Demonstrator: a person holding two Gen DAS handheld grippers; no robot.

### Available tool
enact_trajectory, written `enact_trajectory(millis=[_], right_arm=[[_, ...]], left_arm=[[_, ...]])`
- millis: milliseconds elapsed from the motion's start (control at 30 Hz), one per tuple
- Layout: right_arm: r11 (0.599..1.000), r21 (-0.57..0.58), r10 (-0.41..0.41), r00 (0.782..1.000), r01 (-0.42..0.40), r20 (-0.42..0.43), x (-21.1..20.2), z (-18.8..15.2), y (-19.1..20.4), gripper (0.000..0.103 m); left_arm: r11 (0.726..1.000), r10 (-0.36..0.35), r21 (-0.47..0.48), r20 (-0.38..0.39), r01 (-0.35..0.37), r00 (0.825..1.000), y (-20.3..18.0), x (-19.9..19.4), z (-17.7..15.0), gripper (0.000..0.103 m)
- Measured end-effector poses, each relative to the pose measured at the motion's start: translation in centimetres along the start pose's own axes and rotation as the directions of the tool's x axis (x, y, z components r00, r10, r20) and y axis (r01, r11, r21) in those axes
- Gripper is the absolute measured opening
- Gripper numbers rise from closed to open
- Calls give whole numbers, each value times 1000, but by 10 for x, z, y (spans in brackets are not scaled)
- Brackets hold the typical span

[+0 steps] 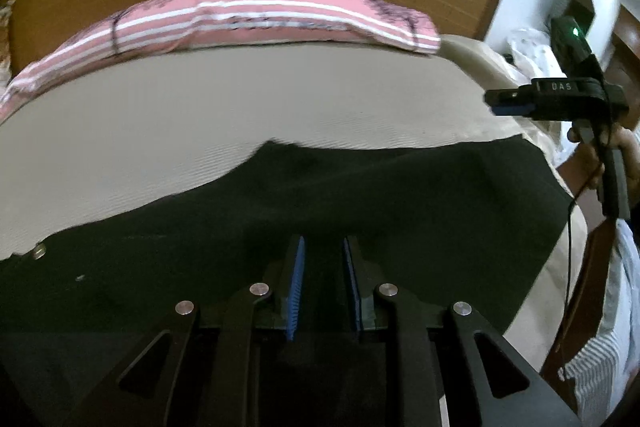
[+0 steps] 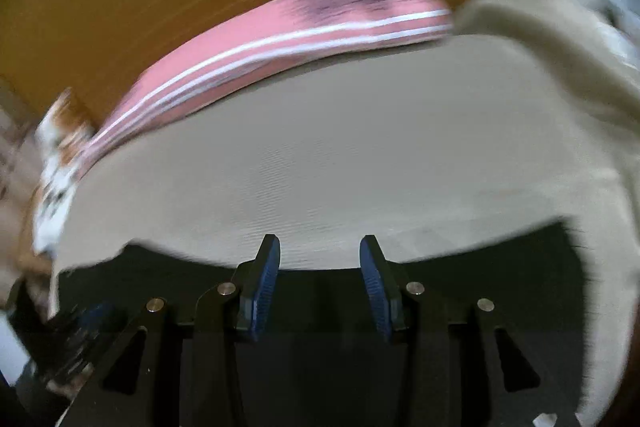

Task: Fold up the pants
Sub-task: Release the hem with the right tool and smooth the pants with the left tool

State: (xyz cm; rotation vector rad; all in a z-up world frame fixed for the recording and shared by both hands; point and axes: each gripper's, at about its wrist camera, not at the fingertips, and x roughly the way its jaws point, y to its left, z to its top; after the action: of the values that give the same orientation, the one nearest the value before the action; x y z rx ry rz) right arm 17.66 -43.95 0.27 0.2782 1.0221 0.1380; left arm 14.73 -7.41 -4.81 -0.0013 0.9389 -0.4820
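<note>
The black pants point(image 1: 320, 195) lie spread flat on the beige bed point(image 1: 240, 99), below a pink striped pillow point(image 1: 256, 15). Both grippers hover over them with jaws apart, gripping nothing: left gripper point(image 1: 323, 247), right gripper point(image 2: 319, 247). Folding seems not yet begun; next, each should pinch an edge. The right gripper's body reads "DAS".
</note>
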Motion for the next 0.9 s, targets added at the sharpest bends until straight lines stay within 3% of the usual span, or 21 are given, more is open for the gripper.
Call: enact_trajectory(millis=[133, 300, 433, 567, 600, 633, 667, 800, 900], right_arm=[[981, -128, 126, 982, -144, -138, 54, -5, 87, 40], [948, -212, 179, 948, -238, -264, 106, -8, 166, 40], [934, -231, 187, 926, -271, -328, 142, -3, 198, 40], [913, -219, 237, 883, -345, -405, 164, -2, 215, 40], [911, -226, 230, 881, -344, -413, 167, -4, 217, 39], [907, -234, 233, 878, -351, -417, 169, -5, 221, 29], [894, -238, 255, 867, -380, -427, 168, -6, 224, 10], [885, -293, 251, 901, -361, -353, 151, -3, 235, 8], [893, -334, 190, 925, -303, -330, 158, -6, 237, 6]], left_arm=[[1000, 26, 6, -26, -25, 999, 18, 4, -9, 21], [1000, -11, -11, -41, 10, 999, 34, 5, -21, 21], [998, -51, -42, -31, 50, 998, 43, 3, -24, 21], [997, -68, -45, -22, 67, 997, 47, 1, -30, 21], [997, -68, -38, -21, 67, 998, 47, 0, -31, 21], [997, -69, -37, -19, 68, 997, 48, 0, -32, 21], [997, -72, -40, -18, 71, 997, 49, 0, -31, 21], [995, -83, -57, -4, 82, 997, 53, -6, -37, 21], [997, -65, -48, 5, 65, 998, 50, -9, -43, 21]])
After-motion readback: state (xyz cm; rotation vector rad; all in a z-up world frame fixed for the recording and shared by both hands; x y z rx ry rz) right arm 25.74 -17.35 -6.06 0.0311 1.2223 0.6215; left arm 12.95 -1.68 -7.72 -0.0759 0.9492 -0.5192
